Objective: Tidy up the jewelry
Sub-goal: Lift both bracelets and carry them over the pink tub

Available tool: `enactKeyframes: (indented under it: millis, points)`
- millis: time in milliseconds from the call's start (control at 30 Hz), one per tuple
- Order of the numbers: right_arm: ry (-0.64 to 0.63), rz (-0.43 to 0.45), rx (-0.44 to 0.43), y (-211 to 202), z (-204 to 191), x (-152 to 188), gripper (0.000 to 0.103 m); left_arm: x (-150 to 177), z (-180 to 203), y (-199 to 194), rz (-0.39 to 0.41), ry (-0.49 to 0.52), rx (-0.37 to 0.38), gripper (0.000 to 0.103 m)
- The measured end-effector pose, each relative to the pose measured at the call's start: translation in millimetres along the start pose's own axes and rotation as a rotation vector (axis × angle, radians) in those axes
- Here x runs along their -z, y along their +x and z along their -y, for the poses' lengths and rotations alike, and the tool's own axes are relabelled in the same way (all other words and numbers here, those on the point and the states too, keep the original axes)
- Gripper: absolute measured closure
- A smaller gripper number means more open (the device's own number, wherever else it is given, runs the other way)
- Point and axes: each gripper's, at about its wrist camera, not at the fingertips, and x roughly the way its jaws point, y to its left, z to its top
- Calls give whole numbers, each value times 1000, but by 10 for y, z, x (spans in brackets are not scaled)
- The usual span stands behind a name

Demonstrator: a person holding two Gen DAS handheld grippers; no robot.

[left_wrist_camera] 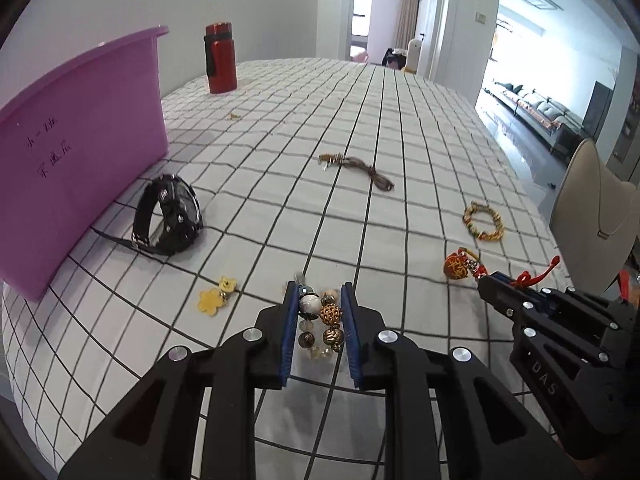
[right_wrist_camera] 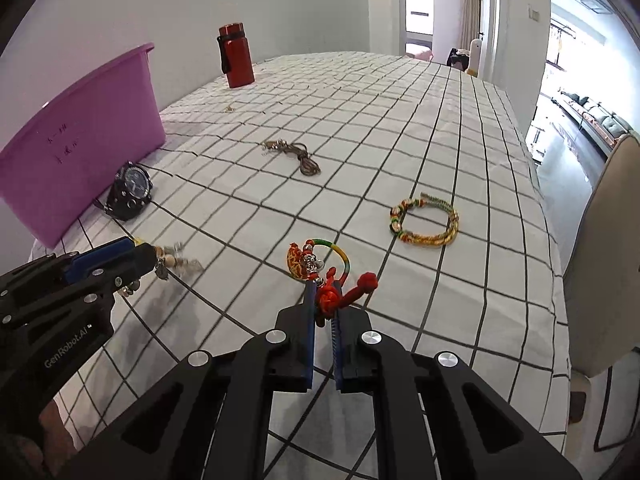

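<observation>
Left wrist view: left gripper (left_wrist_camera: pixel 320 300) clamped on beaded bracelet (left_wrist_camera: pixel 322 320), just above checked tablecloth (left_wrist_camera: pixel 400 140); bracelet's lower beads half hidden. Handwriting on purple tub (left_wrist_camera: pixel 80 120) unreadable. "DAS" on right gripper (left_wrist_camera: pixel 486 280).

Right wrist view: right gripper (right_wrist_camera: pixel 323 300) pinched shut on red knotted cord bracelet (right_wrist_camera: pixel 320 268) lying on cloth. "GenRobot.AI" readable on other gripper. One watch (right_wrist_camera: pixel 130 192), one woven bracelet (right_wrist_camera: pixel 424 220), one brown cord (right_wrist_camera: pixel 296 156).

right hand-held gripper (right_wrist_camera: pixel 323 308) clamping red knotted bracelet (right_wrist_camera: pixel 320 276), checked tablecloth (right_wrist_camera: pixel 400 140)
</observation>
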Motion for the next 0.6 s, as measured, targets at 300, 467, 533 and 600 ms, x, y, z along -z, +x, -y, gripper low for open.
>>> enactKeyframes:
  millis: [300,467,533,600]
  points:
    - [-36,11,-9,-162,-71,-186,96,-207,-84,-277,49,-22,-20,82]
    - [-56,14,-23,-255,-142,-300,96,-321,-164,-462,74,-44,-39,82]
    - [-69,23,-33,-321,-183,-373,96,-384,-198,-567,89,-57,-50,82]
    - [-84,36,-44,-390,-231,-462,96,-443,-238,-696,105,-72,-59,82]
